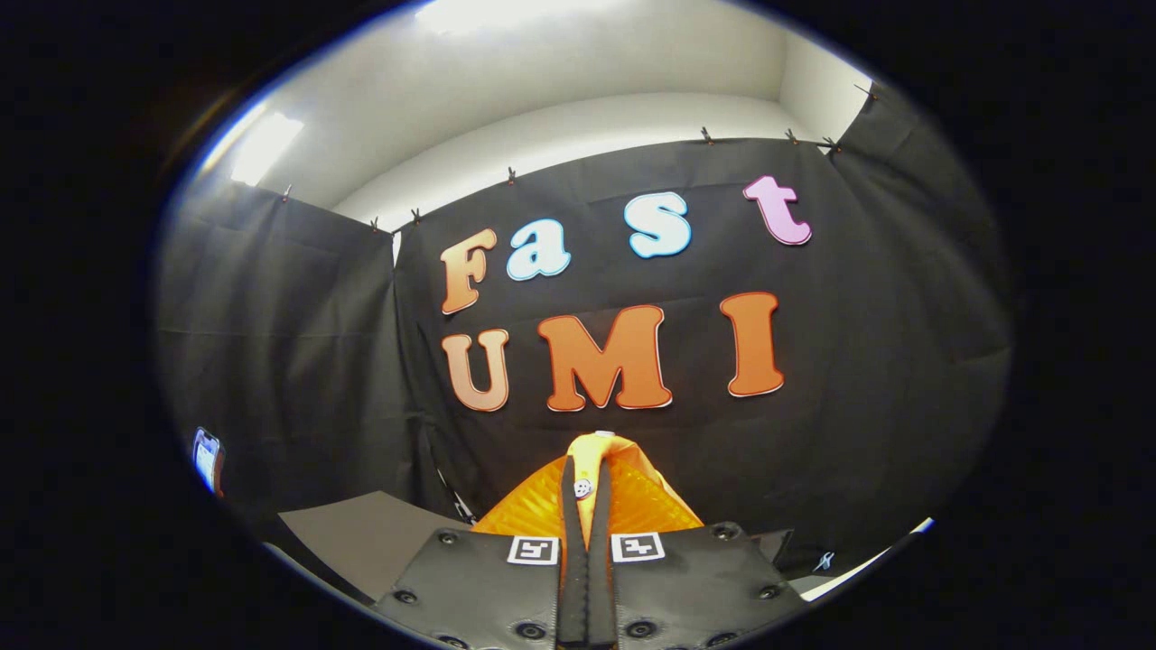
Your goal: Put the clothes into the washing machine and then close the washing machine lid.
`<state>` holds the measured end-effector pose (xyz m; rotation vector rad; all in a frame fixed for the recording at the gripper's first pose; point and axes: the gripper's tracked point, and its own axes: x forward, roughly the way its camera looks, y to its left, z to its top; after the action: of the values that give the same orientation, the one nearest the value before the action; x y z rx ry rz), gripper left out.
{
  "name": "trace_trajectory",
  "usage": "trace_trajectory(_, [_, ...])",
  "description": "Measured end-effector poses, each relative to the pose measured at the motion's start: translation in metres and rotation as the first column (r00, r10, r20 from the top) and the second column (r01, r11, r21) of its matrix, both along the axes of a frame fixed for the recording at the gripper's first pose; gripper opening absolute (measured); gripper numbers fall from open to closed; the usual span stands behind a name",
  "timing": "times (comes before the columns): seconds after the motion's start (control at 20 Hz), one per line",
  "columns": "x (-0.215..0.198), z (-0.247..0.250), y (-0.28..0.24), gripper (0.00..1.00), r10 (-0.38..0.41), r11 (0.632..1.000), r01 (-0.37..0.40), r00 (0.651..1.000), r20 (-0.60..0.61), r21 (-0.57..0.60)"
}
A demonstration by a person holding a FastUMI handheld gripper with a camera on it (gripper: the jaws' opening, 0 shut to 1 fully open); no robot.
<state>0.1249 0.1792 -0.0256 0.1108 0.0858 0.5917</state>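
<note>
Seemingly lifted, the gripper (585,478) pinches orange clothes (632,496) between both fingers, facing the black cloth wall (867,361).

An orange garment (591,501), ribbed and slightly shiny, is sitting low in the centre of the frame, pinched between the two fingers of the gripper (586,492), which are pressing nearly together on it. The cloth is bulging out on either side of the fingers and rising to a yellowish peak just above their tips, against the black cloth wall.
</note>
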Motion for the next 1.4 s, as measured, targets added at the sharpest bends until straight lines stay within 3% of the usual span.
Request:
trace_trajectory(0.4, [0.01, -0.133, -0.011, 0.08, 0.03, 0.996, -0.04, 0.992, -0.124, -0.077])
trace_trajectory(0.8, [0.013, -0.254, 0.0, 0.08, 0.053, 0.985, -0.096, 0.96, -0.277, -0.144])
trace_trajectory(1.15, [0.0, -0.381, -0.002, 0.08, 0.02, 0.952, -0.164, 0.876, -0.481, -0.257])
trace_trajectory(1.4, [-0.004, -0.452, -0.017, 0.08, -0.072, 0.949, -0.14, 0.779, -0.623, -0.283])
